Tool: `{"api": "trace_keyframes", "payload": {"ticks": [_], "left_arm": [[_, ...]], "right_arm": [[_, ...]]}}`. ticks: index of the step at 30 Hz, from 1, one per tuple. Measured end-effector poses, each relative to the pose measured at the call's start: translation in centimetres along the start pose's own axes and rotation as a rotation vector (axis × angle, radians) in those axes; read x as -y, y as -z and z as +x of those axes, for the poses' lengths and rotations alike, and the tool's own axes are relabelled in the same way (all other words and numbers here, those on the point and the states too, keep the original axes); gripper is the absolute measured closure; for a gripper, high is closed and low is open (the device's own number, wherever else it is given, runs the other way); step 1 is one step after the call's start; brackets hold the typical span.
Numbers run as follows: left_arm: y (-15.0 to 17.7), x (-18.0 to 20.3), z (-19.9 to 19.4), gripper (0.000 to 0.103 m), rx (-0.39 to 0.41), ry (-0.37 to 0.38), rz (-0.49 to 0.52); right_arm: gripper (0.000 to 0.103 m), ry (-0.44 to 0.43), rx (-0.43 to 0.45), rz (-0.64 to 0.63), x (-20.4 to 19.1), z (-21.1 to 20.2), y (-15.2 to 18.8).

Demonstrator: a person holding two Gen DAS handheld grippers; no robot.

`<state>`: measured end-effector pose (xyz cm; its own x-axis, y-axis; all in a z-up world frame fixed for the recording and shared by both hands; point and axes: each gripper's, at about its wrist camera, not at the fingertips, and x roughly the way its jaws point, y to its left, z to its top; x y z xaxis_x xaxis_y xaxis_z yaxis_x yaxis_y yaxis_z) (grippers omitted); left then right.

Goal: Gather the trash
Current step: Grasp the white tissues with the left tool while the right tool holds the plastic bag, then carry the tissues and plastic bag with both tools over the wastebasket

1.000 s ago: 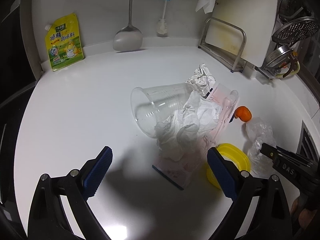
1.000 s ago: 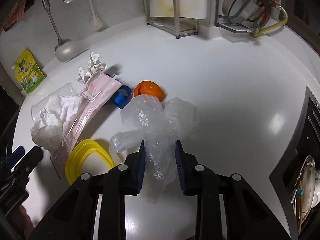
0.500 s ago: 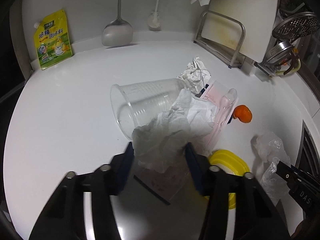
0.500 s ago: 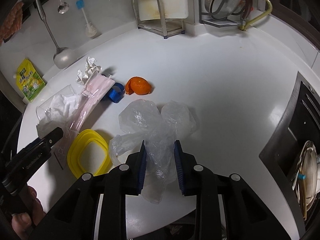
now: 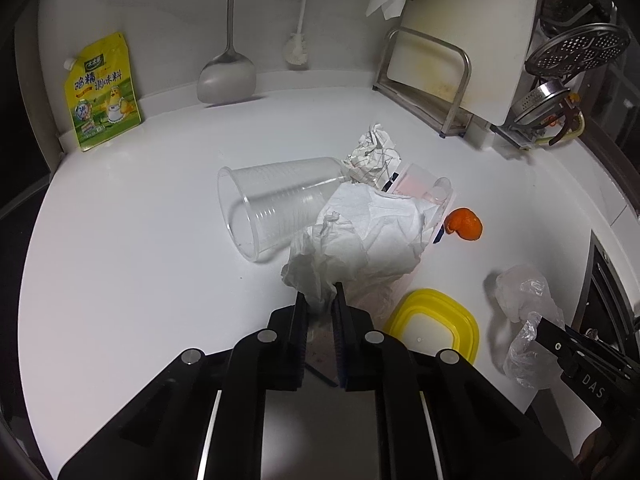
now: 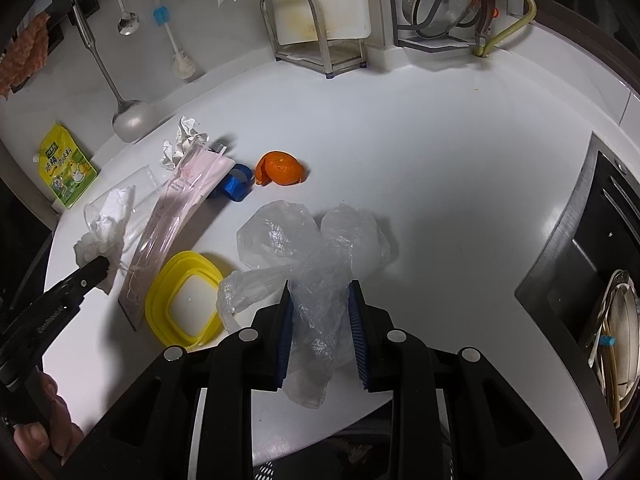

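Observation:
My left gripper (image 5: pixel 320 300) is shut on the near corner of a crumpled white paper towel (image 5: pixel 368 240) that lies over a clear plastic cup (image 5: pixel 276 204) on its side and a pink plastic package (image 5: pixel 416 188). My right gripper (image 6: pixel 320 296) is shut on a clear plastic bag (image 6: pixel 312 240), which spreads on the white counter ahead of it; the bag also shows in the left wrist view (image 5: pixel 524 300). An orange peel (image 6: pixel 280 168), a crumpled printed paper (image 5: pixel 372 152) and a blue tape roll (image 6: pixel 236 188) lie nearby.
A yellow-rimmed container lid (image 5: pixel 436 324) lies between the grippers. A yellow seasoning pouch (image 5: pixel 100 92), a ladle (image 5: pixel 226 76), a brush (image 5: pixel 298 48) and a cutting board in a metal rack (image 5: pixel 452 60) stand along the back wall. A sink with dishes (image 6: pixel 612 312) is at the right.
My left gripper went from wide open to shut on the paper towel's near corner. My right gripper kept hold of the plastic bag and drew back a little.

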<state>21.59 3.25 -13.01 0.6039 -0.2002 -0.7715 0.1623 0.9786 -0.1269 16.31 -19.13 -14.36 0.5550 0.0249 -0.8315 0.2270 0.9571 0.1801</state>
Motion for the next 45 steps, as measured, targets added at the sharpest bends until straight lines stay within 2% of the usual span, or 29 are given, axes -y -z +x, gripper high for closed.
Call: {"api": "trace_keyframes", "payload": {"ticks": [13, 24, 45], "left_arm": [[0.8, -0.1, -3.7, 0.091, 0.018, -0.017, 0.027], [2.9, -0.1, -7.2, 0.091, 0.033, -0.037, 0.018], [9.7, 4.0, -13.9, 0.091, 0.031, -0.053, 0.016]], "right_arm": [[0.078, -0.019, 0.004, 0.0, 0.6, -2.1, 1.0], [0.079, -0.043, 0.007, -0.049, -0.2, -4.6, 2.4], [0.079, -0.101, 0.011, -0.097, 3.0, -11.7, 8.8]]}}
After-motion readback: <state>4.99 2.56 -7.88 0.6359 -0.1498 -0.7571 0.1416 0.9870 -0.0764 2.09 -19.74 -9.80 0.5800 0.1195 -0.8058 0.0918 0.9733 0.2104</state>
